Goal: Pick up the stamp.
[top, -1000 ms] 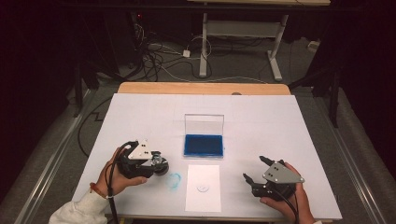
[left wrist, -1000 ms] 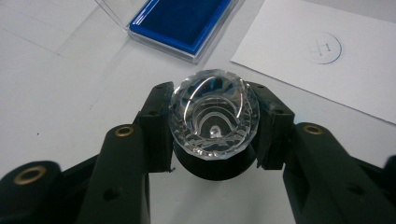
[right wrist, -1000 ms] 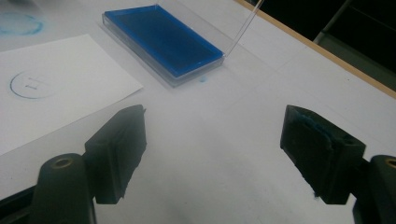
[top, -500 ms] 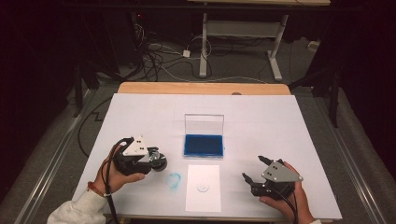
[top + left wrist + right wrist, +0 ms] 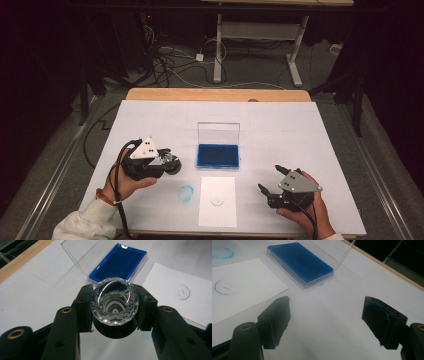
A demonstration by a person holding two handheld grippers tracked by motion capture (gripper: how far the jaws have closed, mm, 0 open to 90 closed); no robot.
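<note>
The fingers (image 5: 82, 310) of the left gripper (image 5: 113, 312) are closed on a clear faceted stamp (image 5: 114, 301), held above the table. Beyond them lies the open blue ink pad (image 5: 120, 263), and to their right the paper sheet (image 5: 172, 295) with a round print (image 5: 181, 291). The right gripper (image 5: 325, 322) holds nothing, its jaws wide apart above the white table cover (image 5: 329, 322).

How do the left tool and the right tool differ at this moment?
The left tool is shut on a clear faceted stamp; the right tool is open and holds nothing. The left tool points toward the open blue ink pad from beside it, the right sits nearer the table's front right. Both are hand-held above the white paper sheet's sides.
</note>
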